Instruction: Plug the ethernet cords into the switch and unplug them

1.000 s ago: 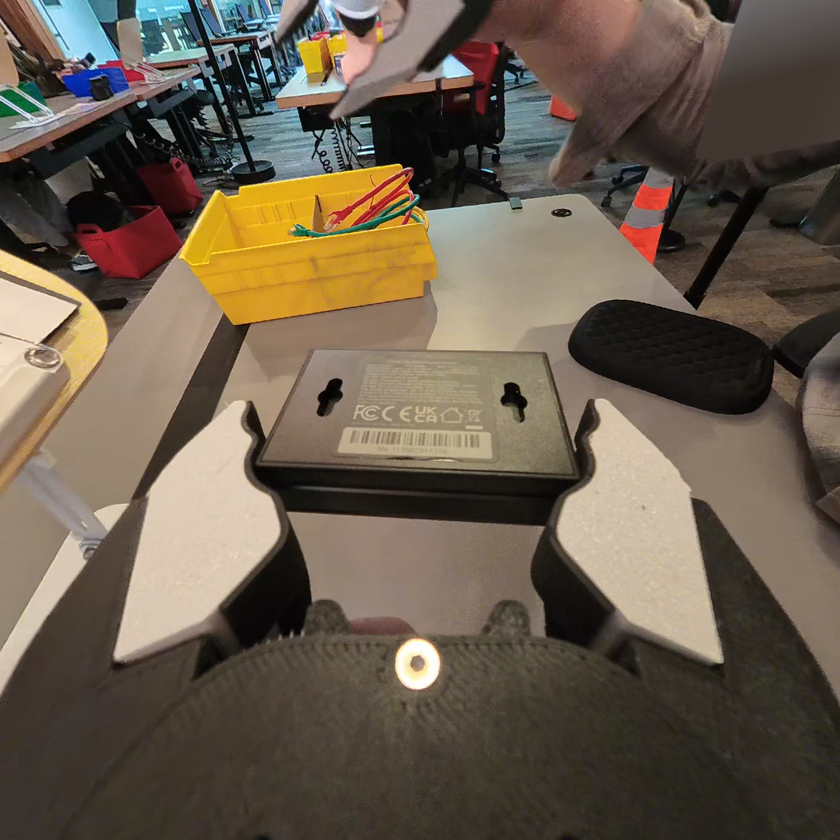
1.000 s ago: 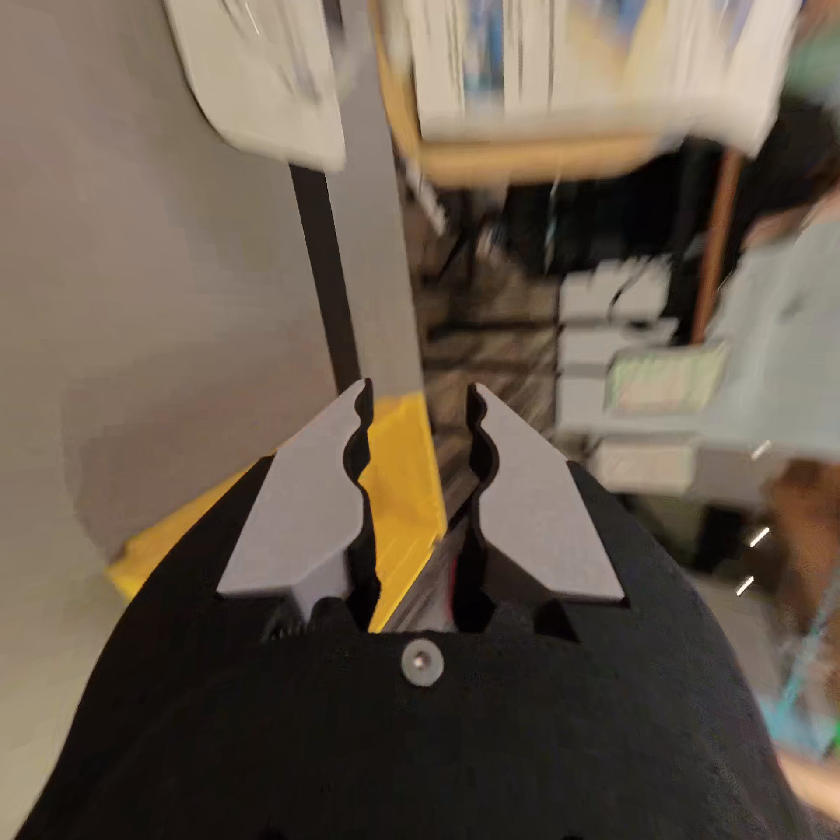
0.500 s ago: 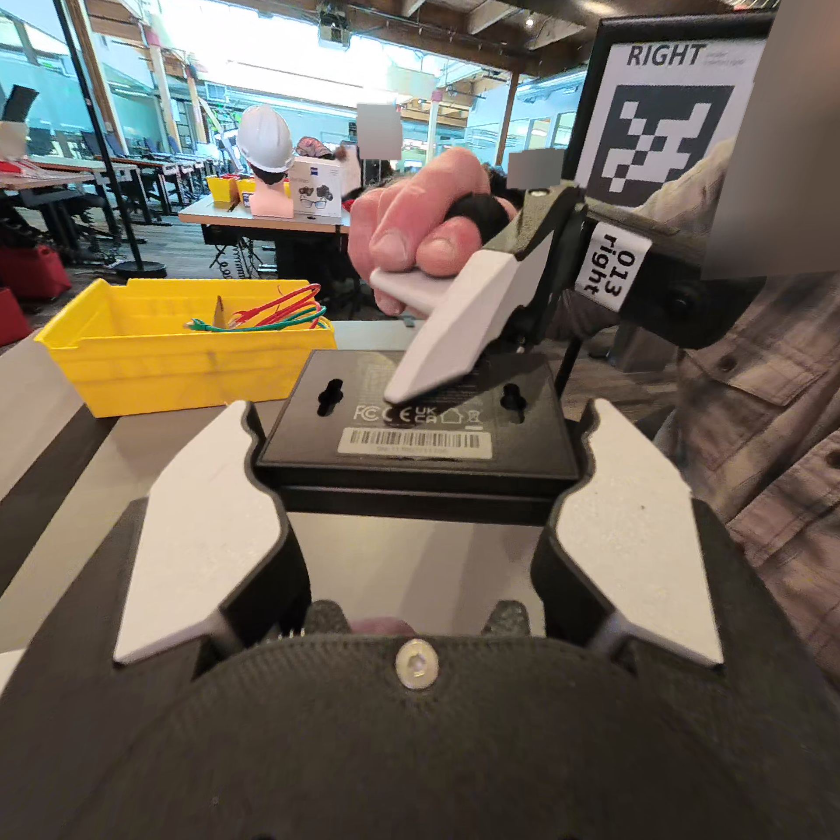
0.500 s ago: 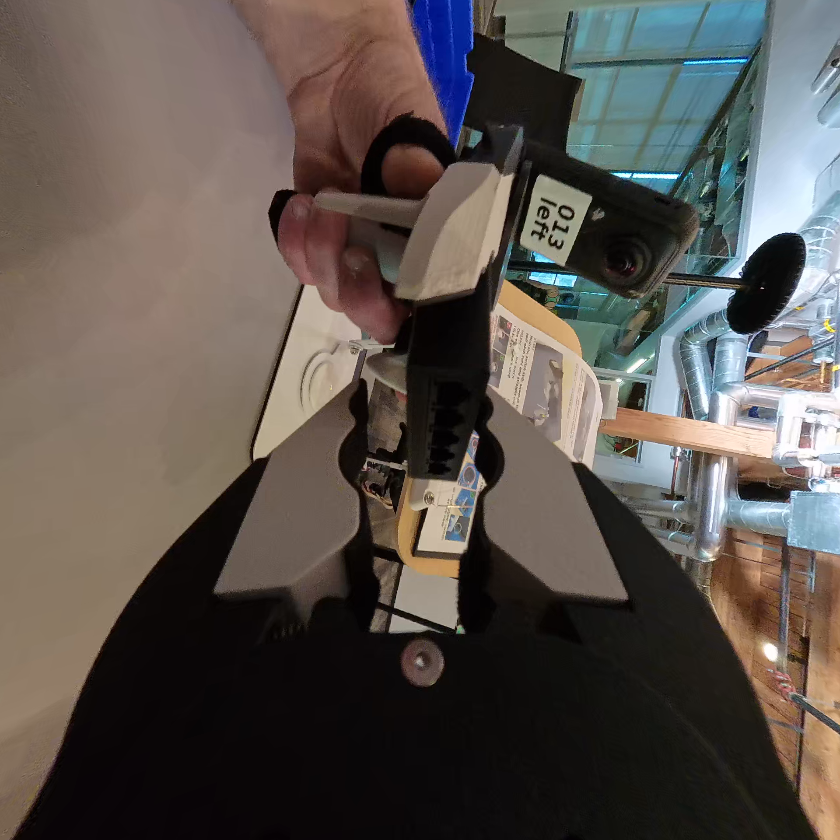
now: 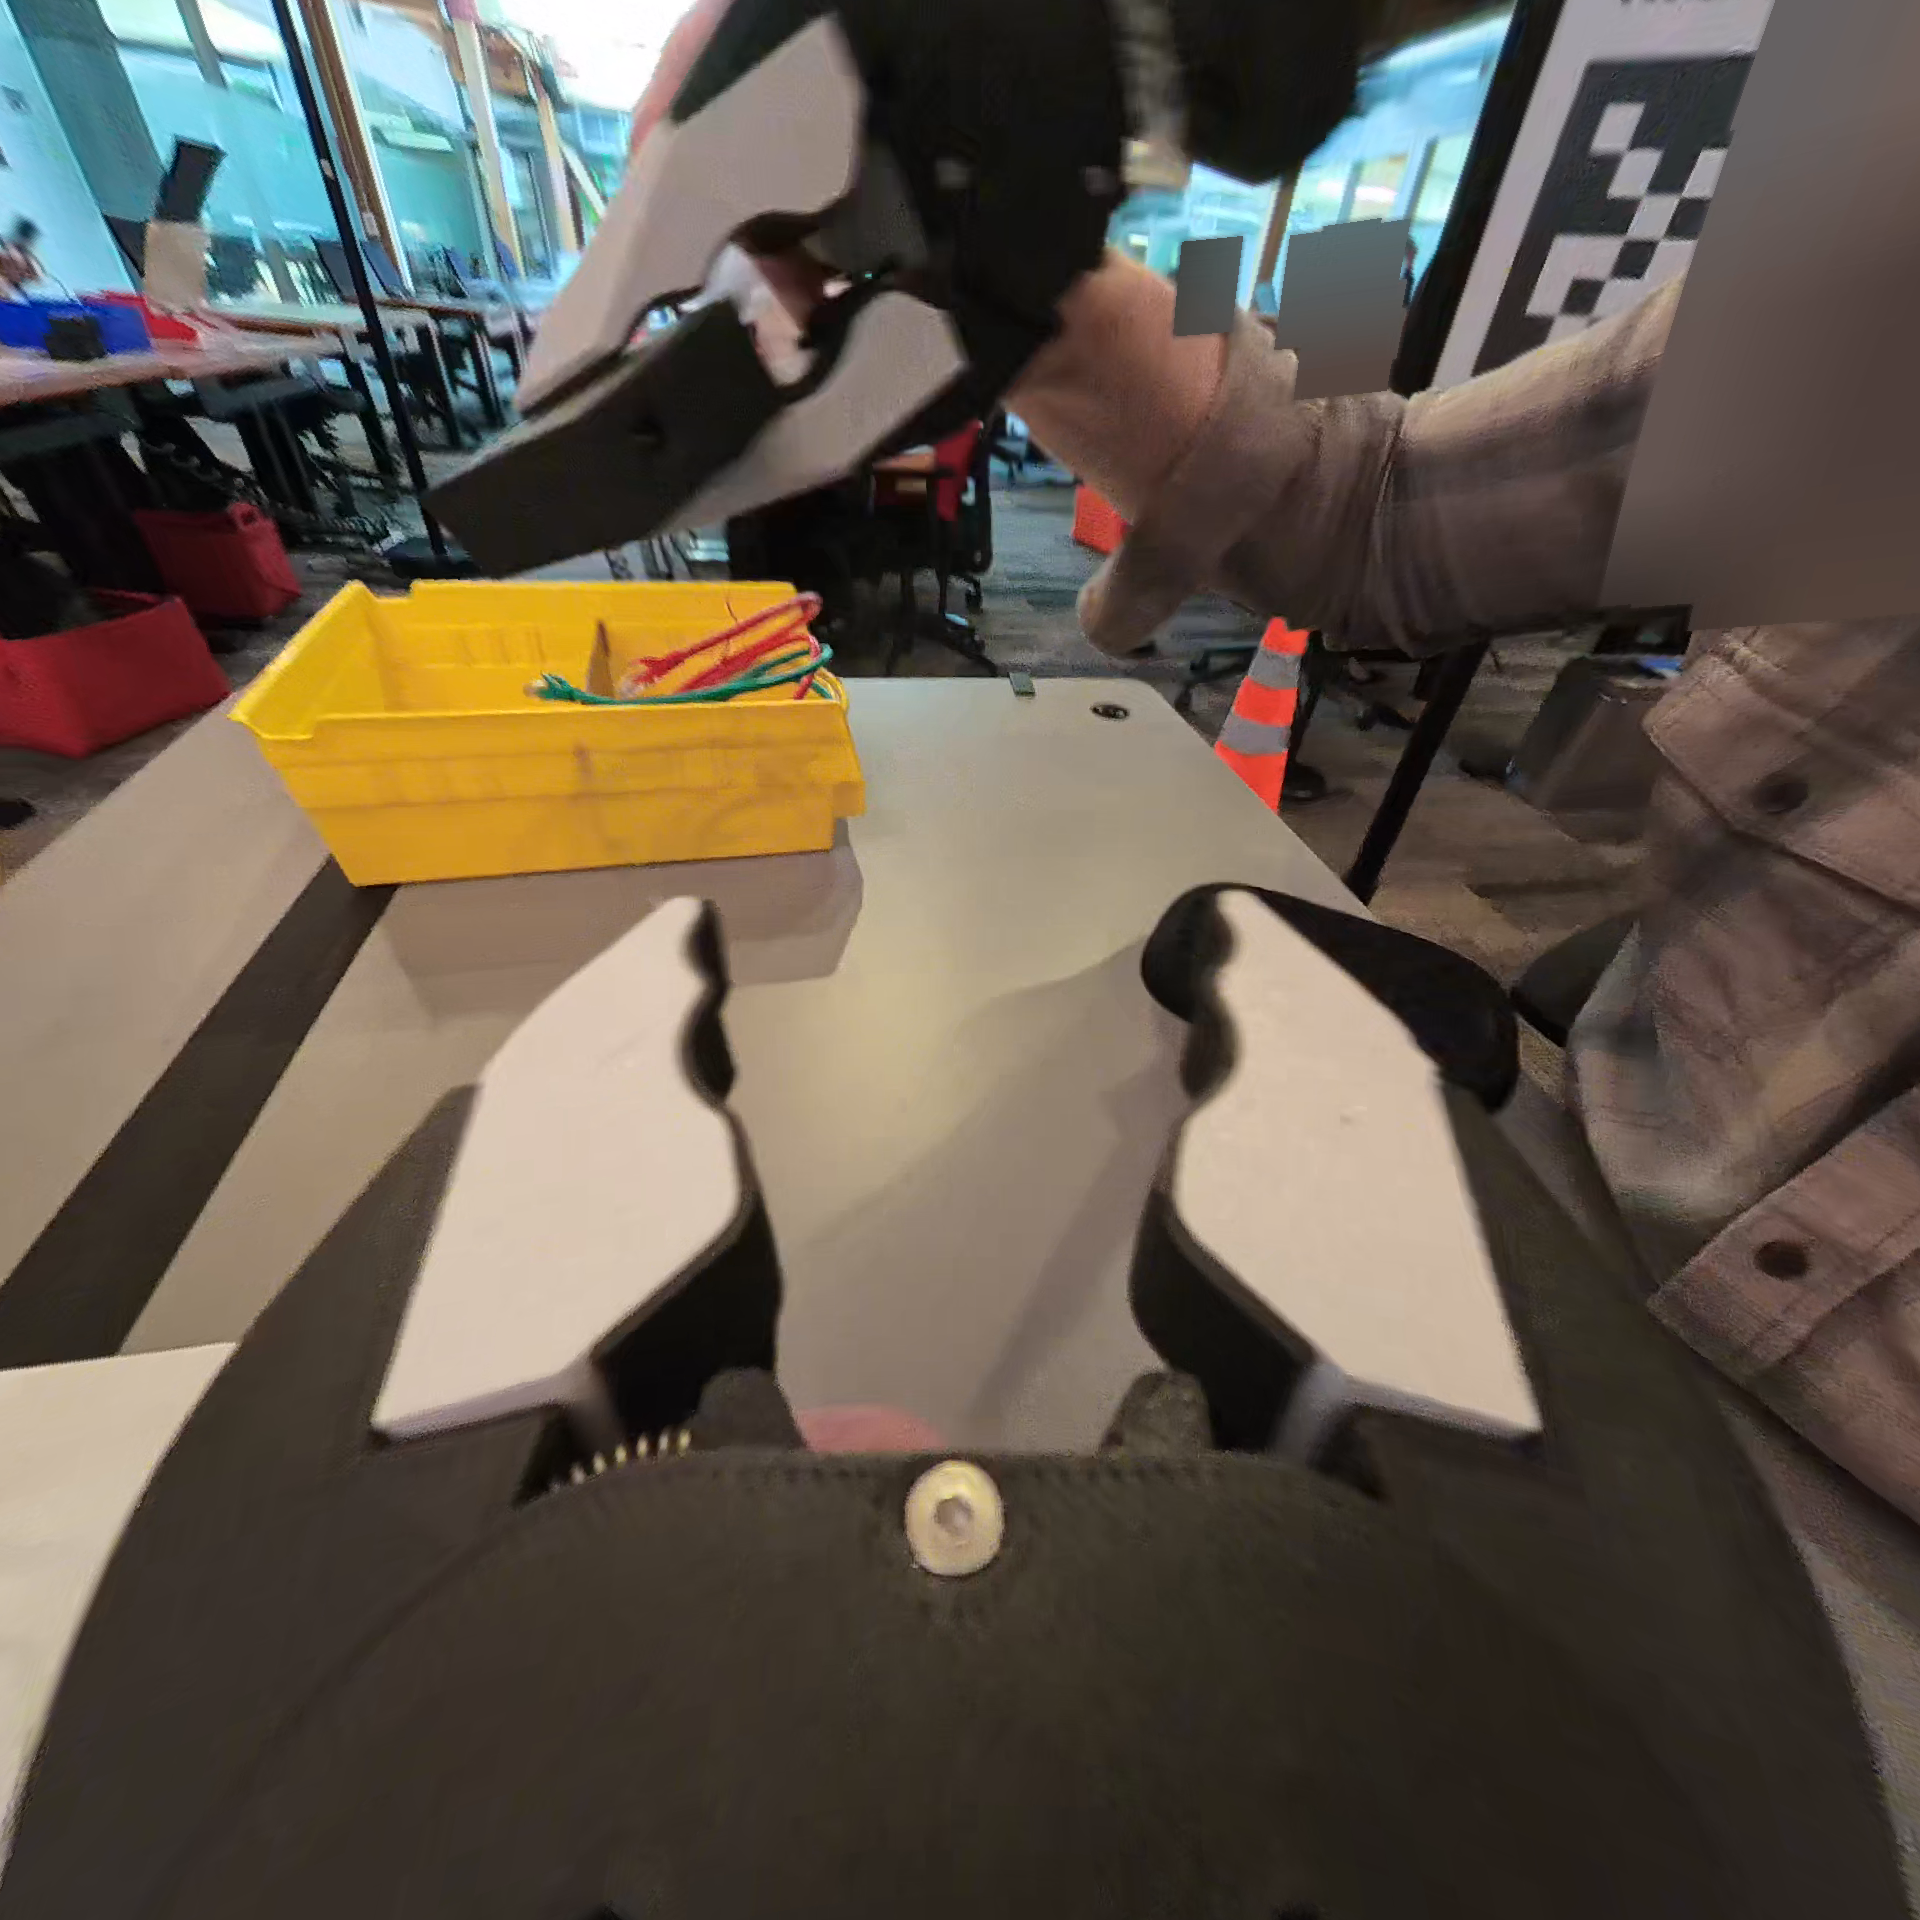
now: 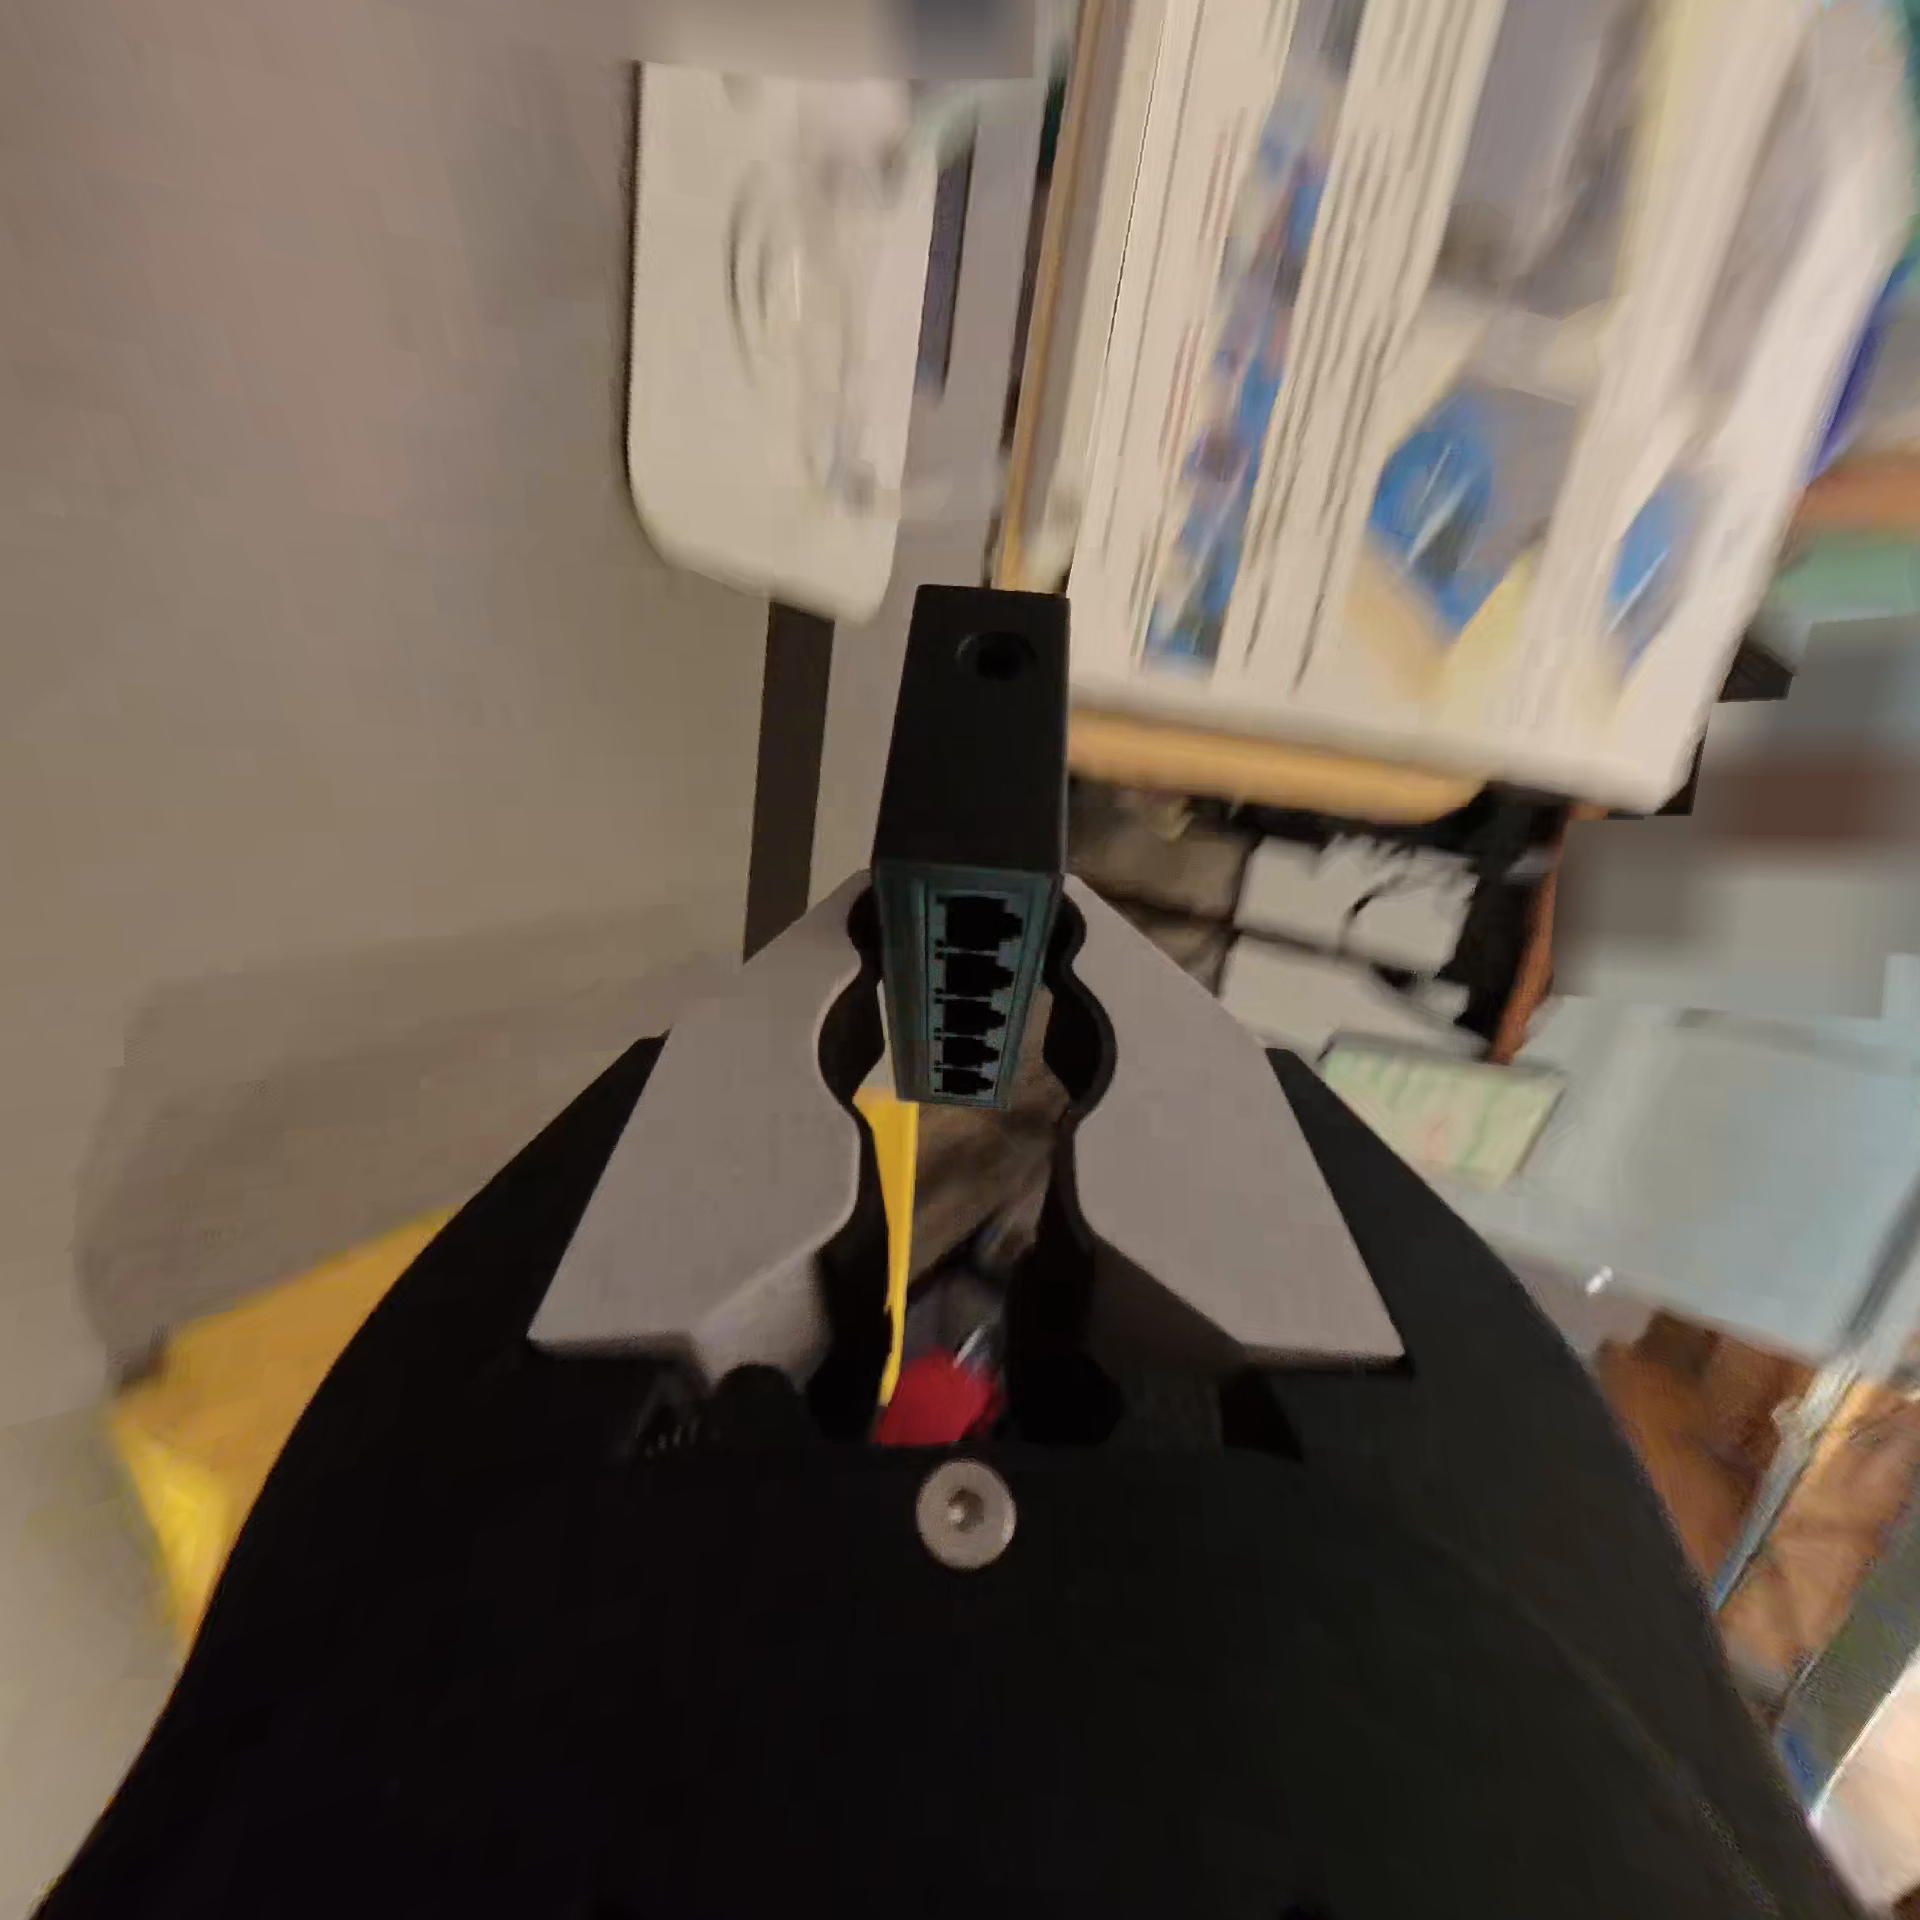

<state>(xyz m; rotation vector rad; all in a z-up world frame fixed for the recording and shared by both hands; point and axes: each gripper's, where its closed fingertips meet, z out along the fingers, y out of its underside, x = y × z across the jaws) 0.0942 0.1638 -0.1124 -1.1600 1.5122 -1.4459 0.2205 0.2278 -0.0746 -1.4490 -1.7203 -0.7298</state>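
Observation:
The black ethernet switch (image 6: 977, 748) is clamped edge-on between the fingertips of my right gripper (image 6: 971, 914), with its row of ports facing the camera. The left wrist view shows the same: the right gripper (image 5: 748, 332) holds the switch (image 5: 623, 447) in the air above the yellow bin (image 5: 561, 790). My left gripper (image 5: 945, 956) is open and empty over the bare grey table (image 5: 997, 831). Red, green and yellow ethernet cords (image 5: 717, 665) lie in the bin.
A black padded wrist rest (image 5: 1434, 997) lies on the table behind the left gripper's right finger. An orange cone (image 5: 1262, 717) stands on the floor past the table's far right edge. A person's sleeve (image 5: 1455, 499) reaches in from the right.
The switch left the left gripper's wide grasp and went to the right gripper, which closed on it and lifted it away. The left jaws have since narrowed but stay open.

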